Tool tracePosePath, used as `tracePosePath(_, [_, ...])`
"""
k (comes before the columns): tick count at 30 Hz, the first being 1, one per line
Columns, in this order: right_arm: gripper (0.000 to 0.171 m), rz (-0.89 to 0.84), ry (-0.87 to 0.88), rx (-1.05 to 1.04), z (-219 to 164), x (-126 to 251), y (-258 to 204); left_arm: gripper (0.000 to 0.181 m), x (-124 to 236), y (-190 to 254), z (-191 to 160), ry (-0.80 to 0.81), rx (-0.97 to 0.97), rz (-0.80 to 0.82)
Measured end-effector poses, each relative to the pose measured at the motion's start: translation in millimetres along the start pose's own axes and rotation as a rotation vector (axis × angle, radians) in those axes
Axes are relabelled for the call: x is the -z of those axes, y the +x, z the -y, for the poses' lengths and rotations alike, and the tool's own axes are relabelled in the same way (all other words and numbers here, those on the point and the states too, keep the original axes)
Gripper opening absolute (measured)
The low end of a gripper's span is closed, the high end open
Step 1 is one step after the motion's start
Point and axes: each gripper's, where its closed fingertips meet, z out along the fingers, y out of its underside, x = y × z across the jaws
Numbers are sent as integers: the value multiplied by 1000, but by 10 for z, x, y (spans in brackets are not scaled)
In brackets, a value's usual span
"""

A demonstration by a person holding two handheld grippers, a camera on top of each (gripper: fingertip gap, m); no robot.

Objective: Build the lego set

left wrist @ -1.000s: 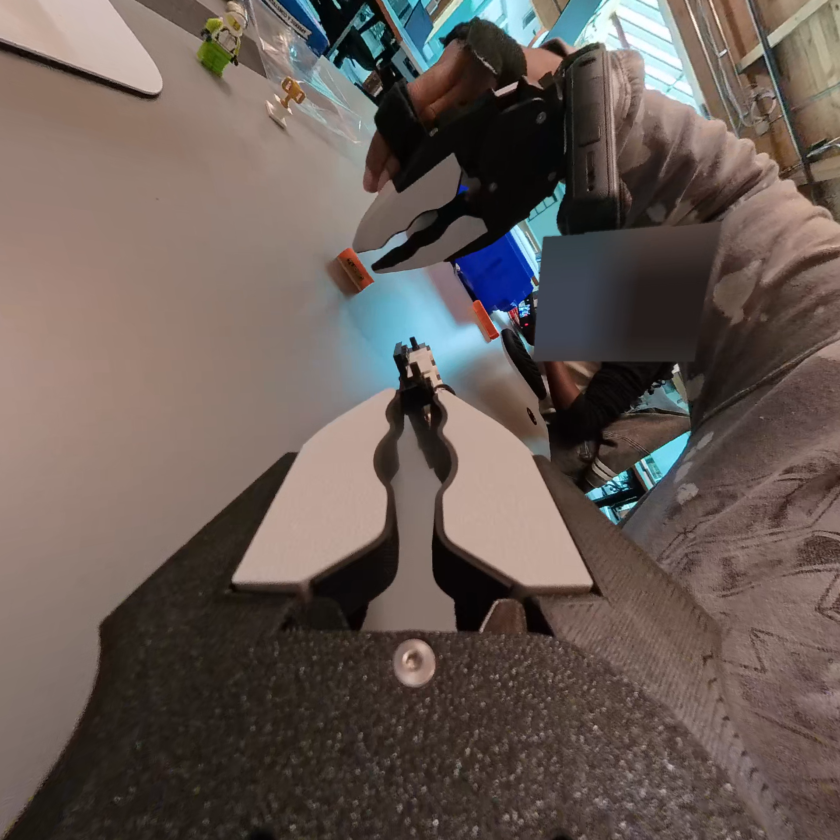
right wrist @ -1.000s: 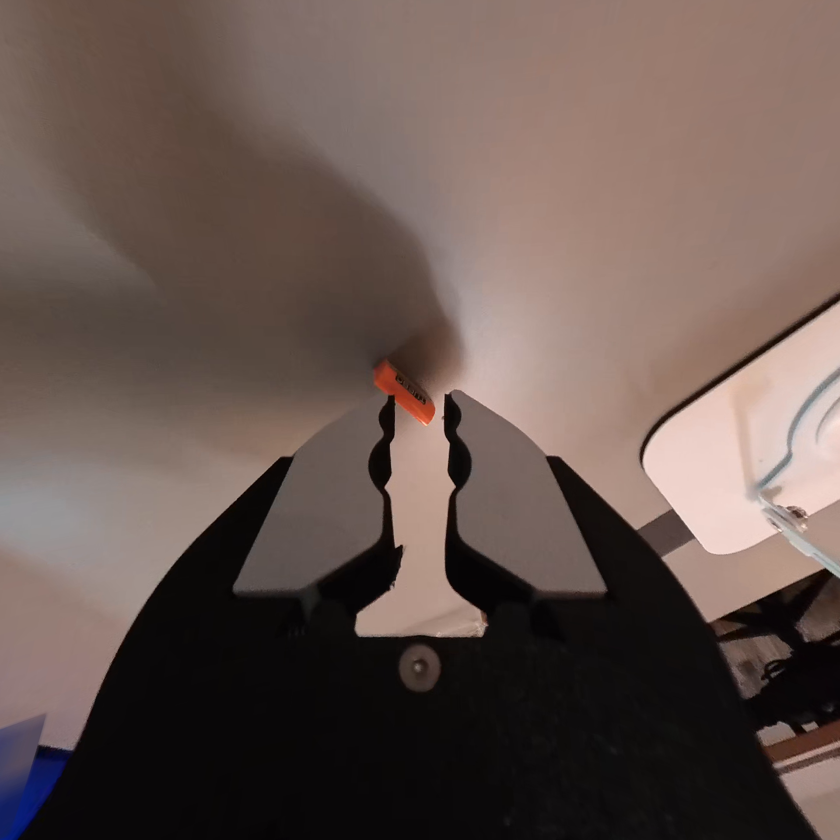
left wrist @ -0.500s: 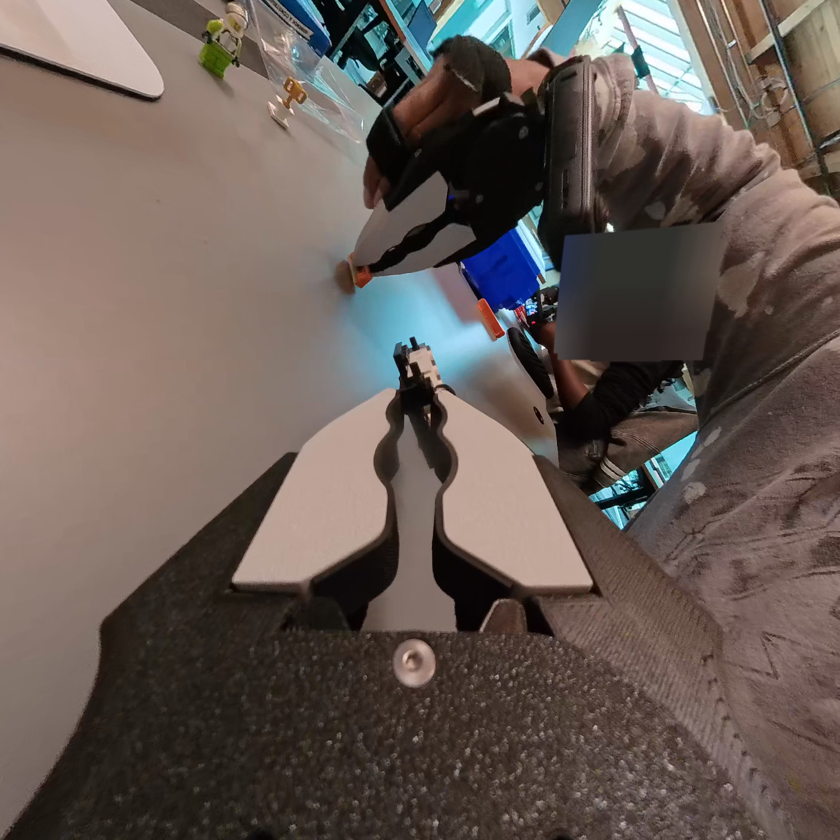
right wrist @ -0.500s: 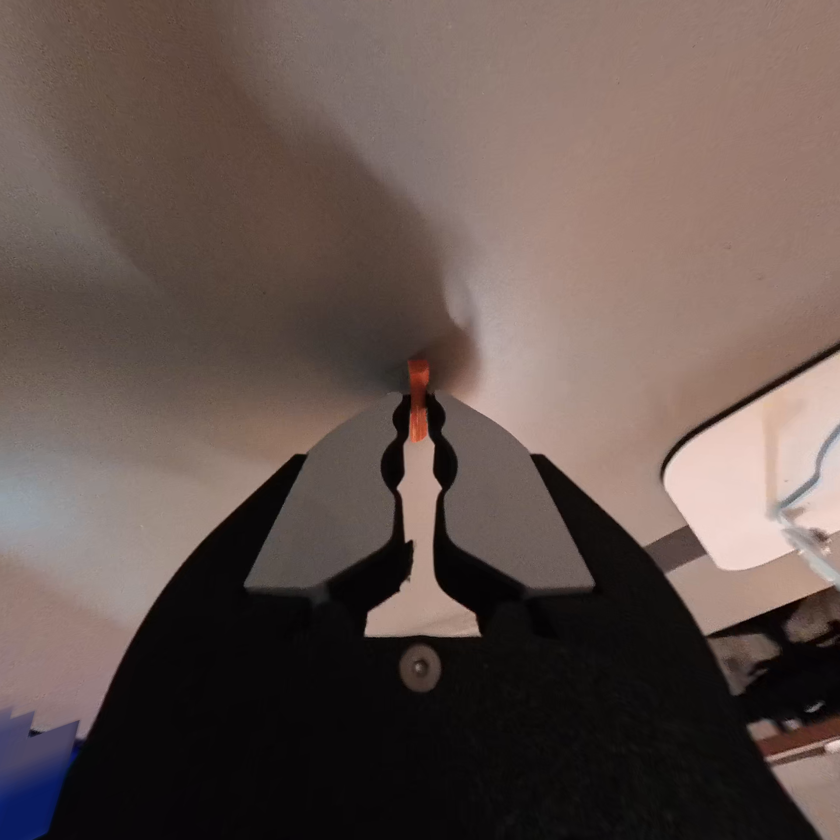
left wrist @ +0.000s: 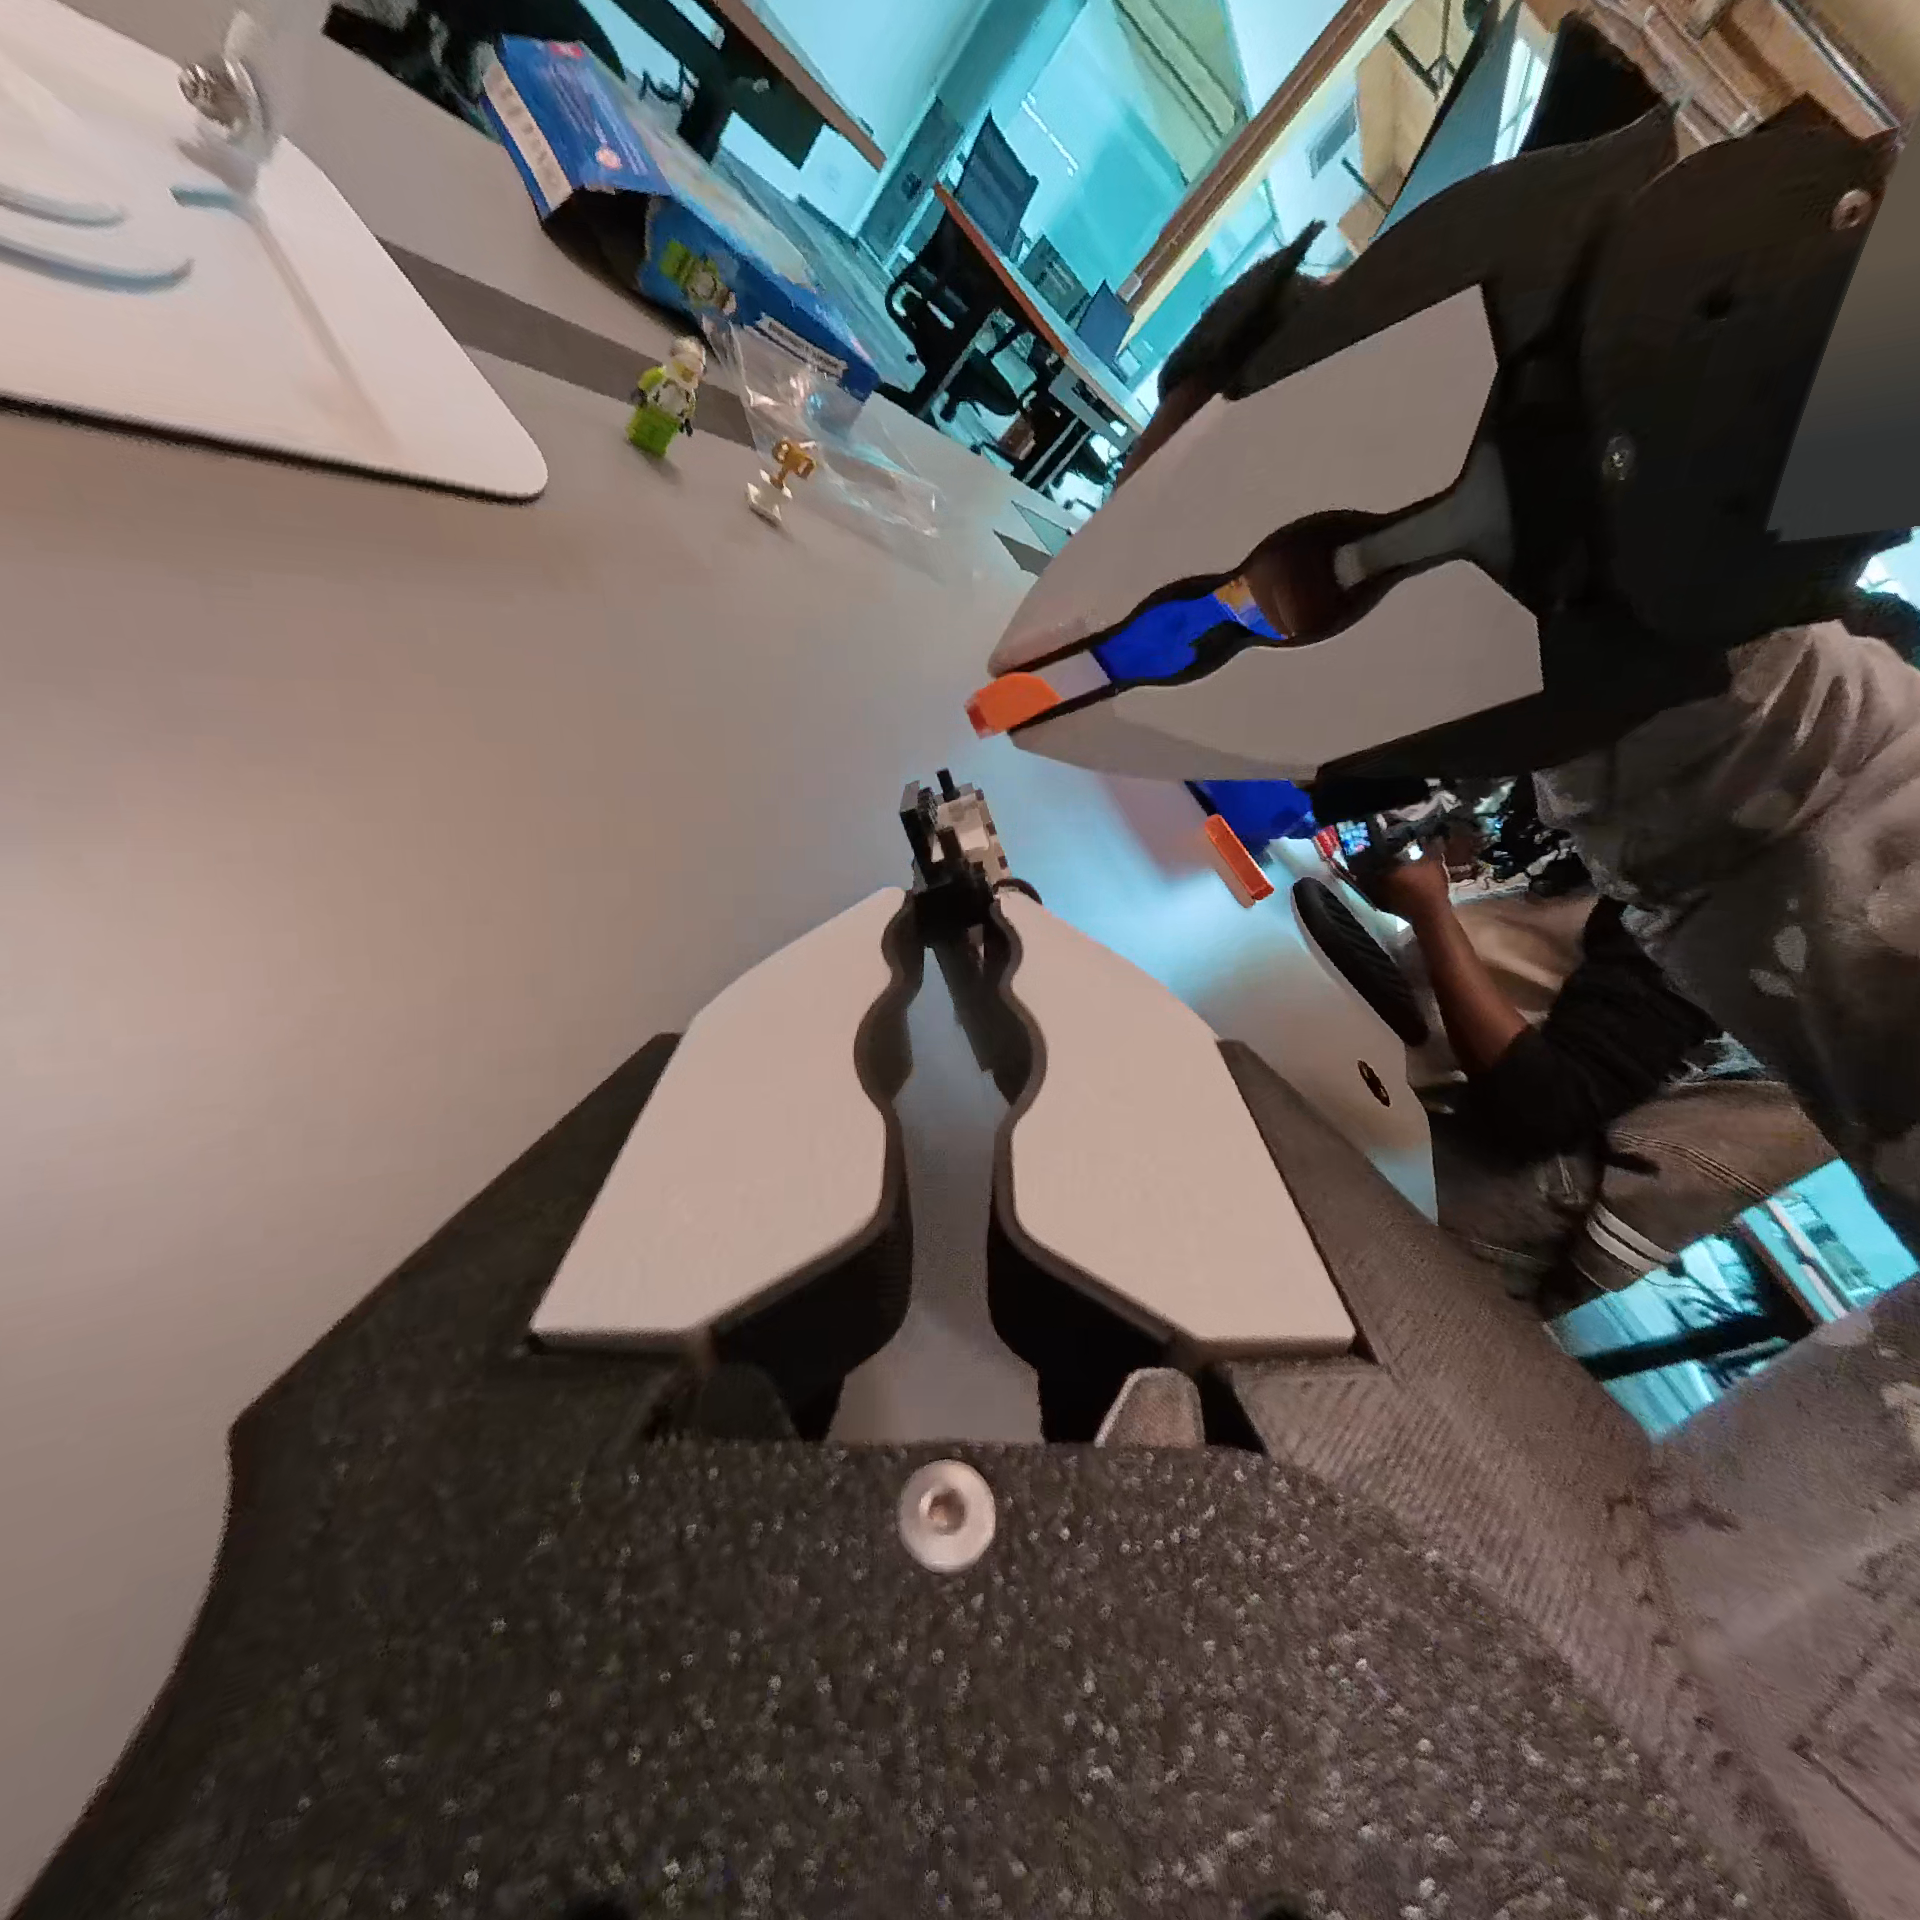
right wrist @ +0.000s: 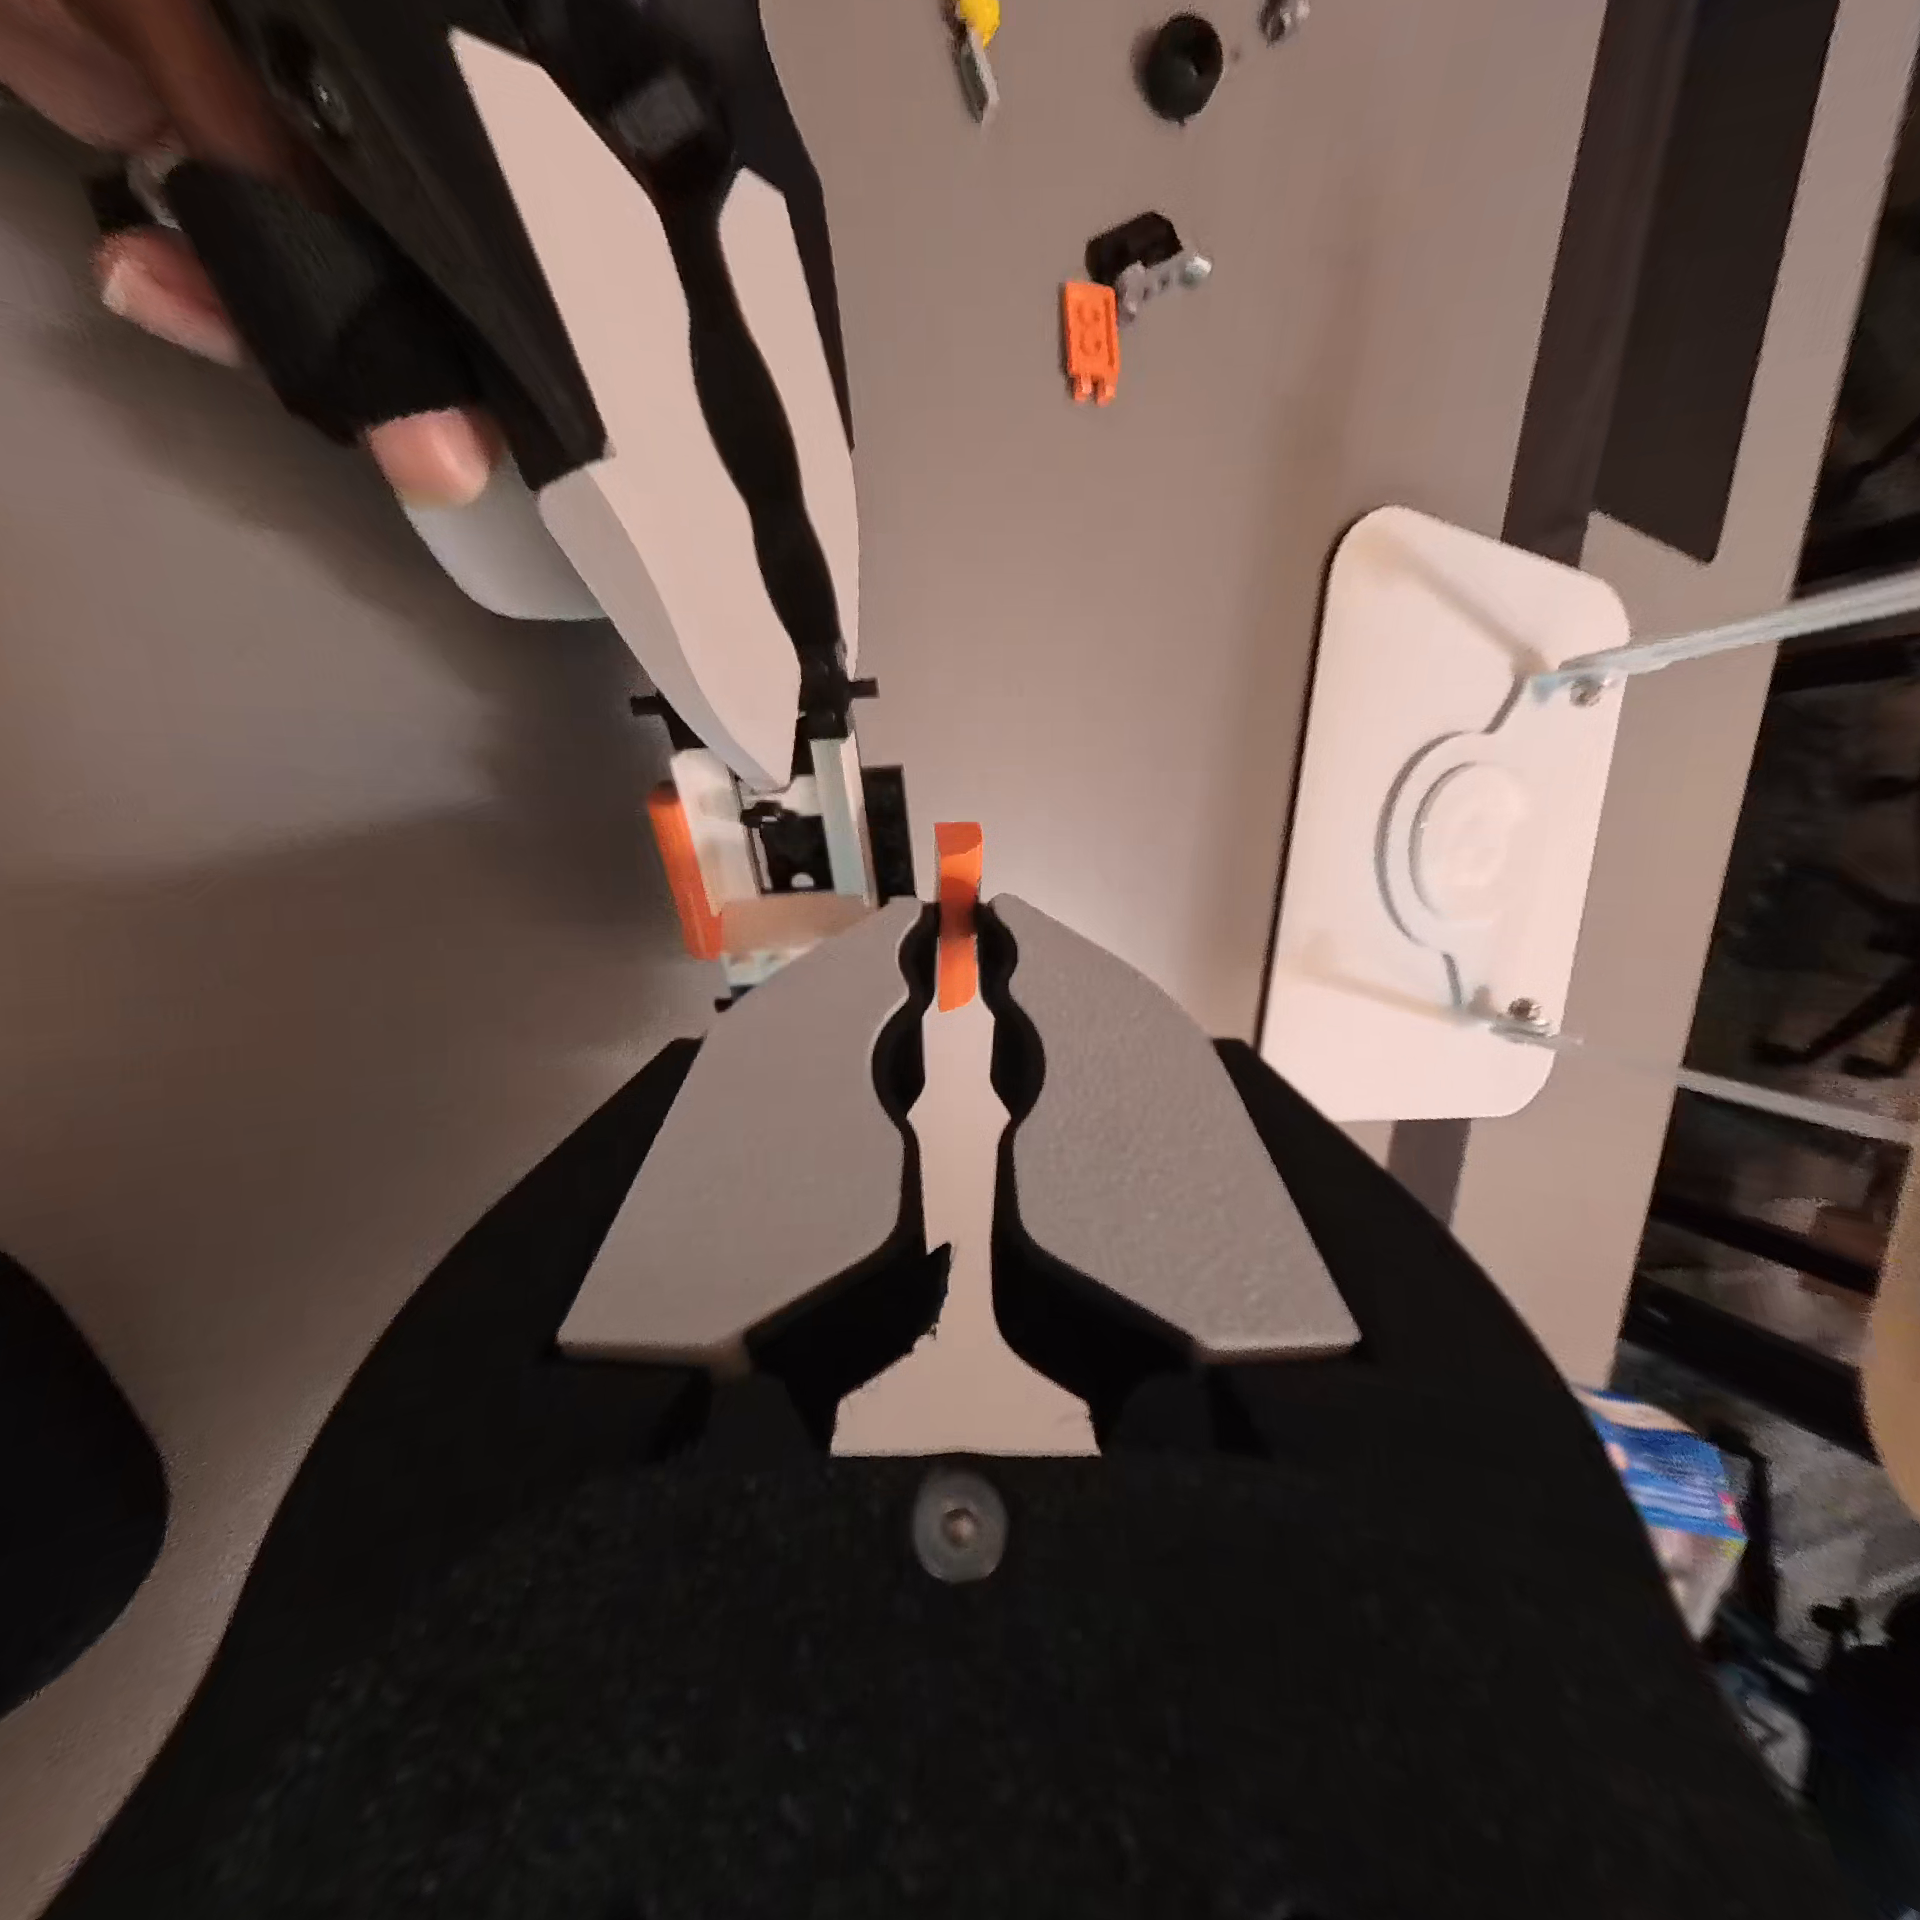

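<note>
The right gripper [right wrist: 948,914] has its grey jaws pinched on a small flat orange Lego piece [right wrist: 956,914], which stands on edge with its top poking out past the tips, clear of the pale grey tabletop [right wrist: 1143,571]. Just to its left, the left gripper [left wrist: 951,904] is clamped on a partly built black, white and orange Lego model [right wrist: 769,862], gripping it by the black end. From the left wrist view, the orange piece [left wrist: 1013,701] hangs just above and beside the model [left wrist: 951,831], not touching it. A second orange Lego plate [right wrist: 1091,338] lies farther off on the table. A lime-green minifigure [left wrist: 665,400] and a small gold trophy piece [left wrist: 784,478] stand well apart.
</note>
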Motion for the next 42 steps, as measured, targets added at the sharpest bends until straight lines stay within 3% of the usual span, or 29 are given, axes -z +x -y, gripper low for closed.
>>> tracePosePath(16, [7, 37, -95, 82, 159, 27, -94, 10, 86, 123, 105, 44, -54, -10])
tracePosePath(30, [14, 141, -37, 13, 231, 164, -117, 10, 107, 215, 145, 69, -88, -59])
tracePosePath(37, [22, 501, 155, -124, 189, 539, -216, 10, 126, 485, 114, 44, -218, -217])
tracePosePath(42, [28, 770, 102, -182, 86, 498, -463, 10, 108, 611, -12, -12, -280, -287])
